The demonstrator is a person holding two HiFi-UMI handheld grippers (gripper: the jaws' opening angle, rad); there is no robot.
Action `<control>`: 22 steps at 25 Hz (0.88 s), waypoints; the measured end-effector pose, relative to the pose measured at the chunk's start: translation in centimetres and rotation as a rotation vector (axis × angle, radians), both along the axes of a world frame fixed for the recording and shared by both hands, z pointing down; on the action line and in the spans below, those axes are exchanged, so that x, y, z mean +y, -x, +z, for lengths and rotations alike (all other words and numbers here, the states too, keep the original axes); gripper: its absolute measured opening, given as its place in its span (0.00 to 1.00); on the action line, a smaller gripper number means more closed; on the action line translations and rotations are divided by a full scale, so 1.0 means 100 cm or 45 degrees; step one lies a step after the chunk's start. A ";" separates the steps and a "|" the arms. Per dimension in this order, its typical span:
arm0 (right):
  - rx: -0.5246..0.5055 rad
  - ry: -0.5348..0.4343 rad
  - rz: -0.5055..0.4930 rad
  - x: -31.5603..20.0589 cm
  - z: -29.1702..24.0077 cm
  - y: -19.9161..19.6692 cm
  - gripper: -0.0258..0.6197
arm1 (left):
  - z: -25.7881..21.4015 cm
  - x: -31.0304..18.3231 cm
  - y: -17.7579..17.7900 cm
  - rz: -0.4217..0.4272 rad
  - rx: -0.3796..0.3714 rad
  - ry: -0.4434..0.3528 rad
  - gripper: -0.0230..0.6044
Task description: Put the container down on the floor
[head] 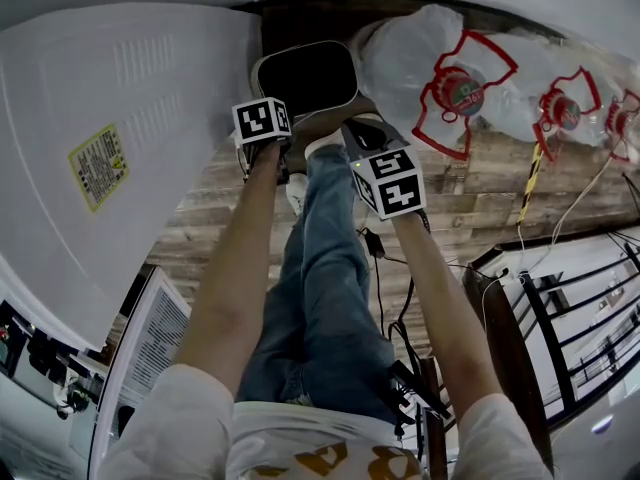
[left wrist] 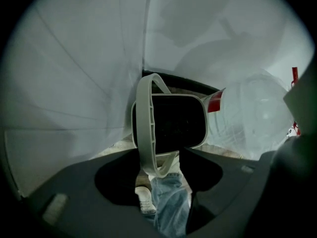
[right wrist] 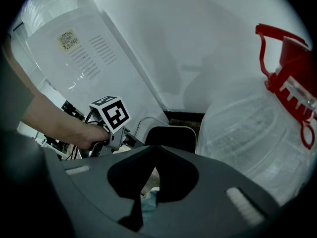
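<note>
Left claw (left wrist: 160, 150): jaws part-way closed, as far as the hoop-shaped handle (left wrist: 145, 123) between them allows; it looks clamped on both sides.
Right claw (right wrist: 154, 146): jaws together with nothing between them.
Container (left wrist: 203, 125): a pale bin with a dark inside, hanging from the handle or resting under it. Its open mouth faces up toward the left claw.
Where it sits: in the gap between the white appliance (head: 120, 138) on the person's left and the big water bottle (head: 410, 58) on the right, close to the wall.
Direction from claw: straight ahead along the left claw's own line, so directly below it. The wooden floor (head: 215, 218) lies beyond the bin.
Handle's long axis: the hoop stands upright and edge-on to the left claw, running from the bin's rim up into the jaws.
Contact with floor: I cannot tell whether the bin's base touches, since the base is hidden under its own rim.
Nearer hand: the left has the bin. The right is just to the right of it and a little farther back toward the person.
Likely move: lower the left claw straight down, keeping the bin level between appliance and bottle, and open the jaws only once the handle goes slack.
</note>
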State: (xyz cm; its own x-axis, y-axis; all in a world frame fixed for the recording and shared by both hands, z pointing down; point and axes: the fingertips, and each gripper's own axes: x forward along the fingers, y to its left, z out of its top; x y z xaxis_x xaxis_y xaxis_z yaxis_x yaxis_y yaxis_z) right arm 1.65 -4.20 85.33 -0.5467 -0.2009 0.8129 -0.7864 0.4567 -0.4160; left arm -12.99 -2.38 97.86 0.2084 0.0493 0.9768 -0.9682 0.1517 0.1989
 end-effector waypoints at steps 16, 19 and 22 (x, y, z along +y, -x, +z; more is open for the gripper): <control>0.006 -0.021 0.015 -0.007 -0.003 -0.002 0.09 | -0.005 0.013 0.018 0.028 -0.059 -0.006 0.43; 0.005 -0.028 0.030 -0.007 -0.004 -0.002 0.09 | -0.006 0.011 0.019 0.027 -0.061 -0.019 0.43; 0.021 -0.061 0.032 -0.007 -0.007 -0.005 0.09 | -0.009 0.010 0.017 0.027 -0.064 -0.027 0.43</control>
State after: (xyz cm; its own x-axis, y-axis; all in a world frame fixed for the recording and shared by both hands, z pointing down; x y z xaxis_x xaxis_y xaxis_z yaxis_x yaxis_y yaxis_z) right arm 2.18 -4.87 84.60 -0.5274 -0.2533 0.8110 -0.8046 0.4555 -0.3809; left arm -14.70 -1.36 96.92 0.1583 0.0325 0.9869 -0.9800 0.1276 0.1530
